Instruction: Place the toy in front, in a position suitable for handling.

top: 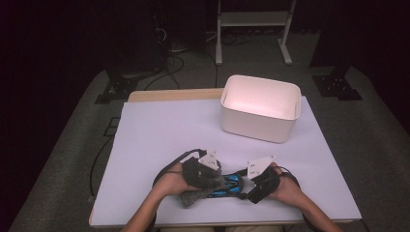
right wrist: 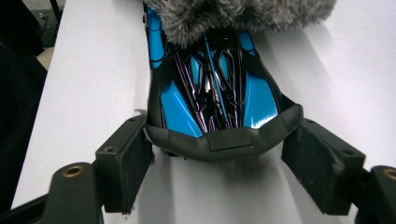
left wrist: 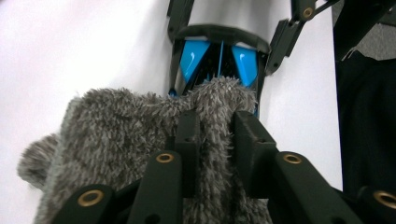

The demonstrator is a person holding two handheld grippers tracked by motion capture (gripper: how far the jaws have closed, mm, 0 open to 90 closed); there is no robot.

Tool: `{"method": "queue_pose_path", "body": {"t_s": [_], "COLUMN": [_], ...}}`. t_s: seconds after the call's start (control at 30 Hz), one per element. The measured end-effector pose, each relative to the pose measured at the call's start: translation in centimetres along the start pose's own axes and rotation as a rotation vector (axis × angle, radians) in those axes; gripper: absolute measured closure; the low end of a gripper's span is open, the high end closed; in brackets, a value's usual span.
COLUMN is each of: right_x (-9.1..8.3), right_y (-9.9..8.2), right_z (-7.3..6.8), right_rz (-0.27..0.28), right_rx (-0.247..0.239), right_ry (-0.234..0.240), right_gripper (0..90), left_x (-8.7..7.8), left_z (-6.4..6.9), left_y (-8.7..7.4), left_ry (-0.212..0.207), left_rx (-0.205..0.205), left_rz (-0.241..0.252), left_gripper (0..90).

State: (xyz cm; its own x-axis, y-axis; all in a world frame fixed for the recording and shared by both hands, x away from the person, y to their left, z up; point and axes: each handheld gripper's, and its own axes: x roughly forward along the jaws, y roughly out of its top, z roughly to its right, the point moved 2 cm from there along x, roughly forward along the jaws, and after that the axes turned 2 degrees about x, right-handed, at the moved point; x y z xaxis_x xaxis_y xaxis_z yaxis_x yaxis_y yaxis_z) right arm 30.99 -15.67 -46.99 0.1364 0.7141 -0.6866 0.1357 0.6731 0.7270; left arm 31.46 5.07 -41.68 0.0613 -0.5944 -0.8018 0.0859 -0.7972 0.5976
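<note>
My left gripper [top: 205,175] has its fingers [left wrist: 189,135] pinching a fold of the grey fuzzy cloth [left wrist: 135,135], which bunches up between them and drapes over one end of the blue and black toy car [right wrist: 210,88]. The car lies on the white counter [top: 159,130] near its front edge, between my two hands. My right gripper [top: 254,186] sits at the car's other end, fingers [right wrist: 126,163] spread wide on either side of its black bumper; the left one lies right against the bumper's corner, the right one just beside it. The white bin [top: 260,107] stands well apart, toward the far right of the counter.
</note>
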Motion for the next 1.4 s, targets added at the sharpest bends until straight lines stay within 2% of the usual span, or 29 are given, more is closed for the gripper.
{"method": "queue_pose_path", "body": {"t_s": [0.27,0.43,0.5,0.67,0.77,0.93,1.03,1.17,1.2,1.23,1.3,1.37,1.4], "right_x": [0.4,0.6,0.6,0.7,0.7,0.7,0.8,0.9,0.9,1.0,1.1,1.1,1.1], "right_y": [0.2,0.2,0.1,0.2,0.2,0.2,0.2,0.1,0.1,0.2,0.2,0.2,0.2], "right_z": [0.0,0.0,0.1,0.1,0.1,0.1,0.1,0.0,0.0,0.0,0.1,0.1,0.1], "right_rz": [0.006,0.010,0.016,0.012,0.012,0.012,0.011,0.010,0.006,0.001,-0.002,-0.004,-0.004], "right_rx": [0.001,0.010,0.019,0.022,0.022,0.026,0.027,0.020,0.017,0.012,0.008,0.009,0.009], "right_ry": [0.011,0.016,0.026,0.027,0.026,0.028,0.030,0.031,0.029,0.027,0.028,0.028,0.028], "right_gripper": [23.7,23.6,23.7,23.8,23.6,23.6,23.9,24.6,24.8,24.9,24.9,24.9,24.9], "left_x": [2.1,3.6,3.8,3.9,3.7,3.8,4.1,3.6,3.4,3.2,3.1,3.2,3.2], "left_z": [0.6,0.4,0.2,-0.4,-0.9,-0.9,-0.6,-0.2,-0.2,-0.1,-0.1,-0.2,-0.2], "left_y": [2.5,4.1,4.4,4.2,4.1,4.3,4.2,3.8,3.7,3.6,3.5,3.5,3.5], "left_ry": [-0.036,-0.058,-0.042,-0.033,-0.042,-0.042,-0.071,-0.086,-0.124,-0.144,-0.124,-0.084,-0.084], "left_rx": [0.070,0.104,0.098,0.085,0.049,0.045,0.043,0.044,0.030,0.033,0.030,0.035,0.035], "left_rz": [-0.008,0.004,-0.004,-0.020,-0.006,0.005,0.007,0.027,0.040,0.049,0.042,0.029,0.029], "left_gripper": [77.3,77.1,76.5,76.6,76.1,76.2,78.1,77.9,78.3,78.6,78.7,78.8,78.9]}}
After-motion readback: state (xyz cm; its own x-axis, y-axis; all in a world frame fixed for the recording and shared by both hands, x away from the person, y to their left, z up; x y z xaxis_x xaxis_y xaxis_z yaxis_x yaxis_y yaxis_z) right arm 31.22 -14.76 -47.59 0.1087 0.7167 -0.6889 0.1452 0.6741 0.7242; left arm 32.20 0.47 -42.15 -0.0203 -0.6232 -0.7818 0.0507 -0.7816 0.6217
